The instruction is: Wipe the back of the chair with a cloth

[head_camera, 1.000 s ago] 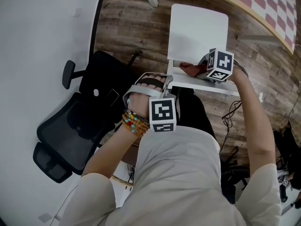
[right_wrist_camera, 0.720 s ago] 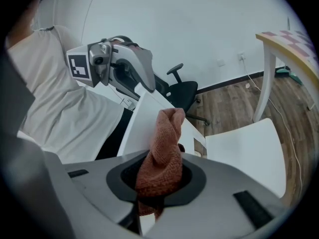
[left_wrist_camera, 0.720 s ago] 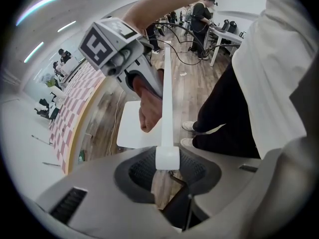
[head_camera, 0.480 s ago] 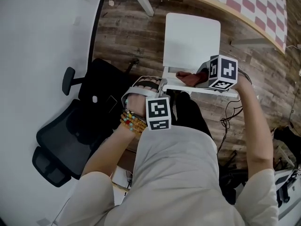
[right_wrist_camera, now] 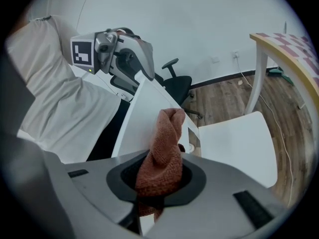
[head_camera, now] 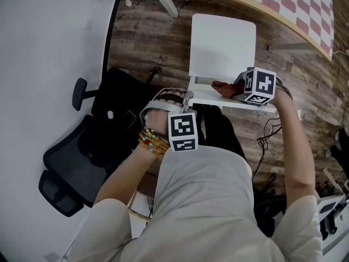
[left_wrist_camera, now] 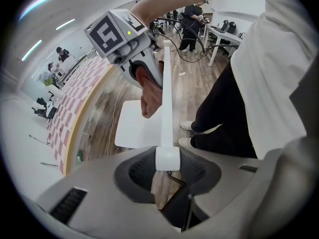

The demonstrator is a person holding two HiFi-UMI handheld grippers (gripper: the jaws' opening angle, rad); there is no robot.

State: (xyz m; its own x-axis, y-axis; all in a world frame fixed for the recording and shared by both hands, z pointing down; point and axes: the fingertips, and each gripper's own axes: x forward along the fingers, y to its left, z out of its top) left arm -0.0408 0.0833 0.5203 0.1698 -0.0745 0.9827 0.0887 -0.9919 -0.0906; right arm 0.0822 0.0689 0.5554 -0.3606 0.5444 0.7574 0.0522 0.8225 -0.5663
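A white chair stands below me, its seat [head_camera: 221, 42] beyond the thin top edge of its backrest [head_camera: 218, 98]. My left gripper [head_camera: 190, 95] is shut on the left end of that edge. In the left gripper view the white backrest [left_wrist_camera: 166, 133] runs out from between the jaws of the left gripper [left_wrist_camera: 167, 164]. My right gripper [head_camera: 235, 87] is shut on a reddish-brown cloth [head_camera: 222, 87] that rests against the backrest's top, right of the middle. In the right gripper view the cloth [right_wrist_camera: 165, 143] sticks out of the right gripper [right_wrist_camera: 162, 177] against the backrest [right_wrist_camera: 144, 116].
A black office chair [head_camera: 82, 146] stands at the left beside a white surface [head_camera: 49, 48]. A table with a checkered top [head_camera: 305, 4] curves across the far right. Cables [head_camera: 267, 130] lie on the wooden floor at the right. My legs stand right behind the backrest.
The right gripper has carried the cloth a little upward and to the right along the backrest's top. The left gripper has kept its hold in the same spot.
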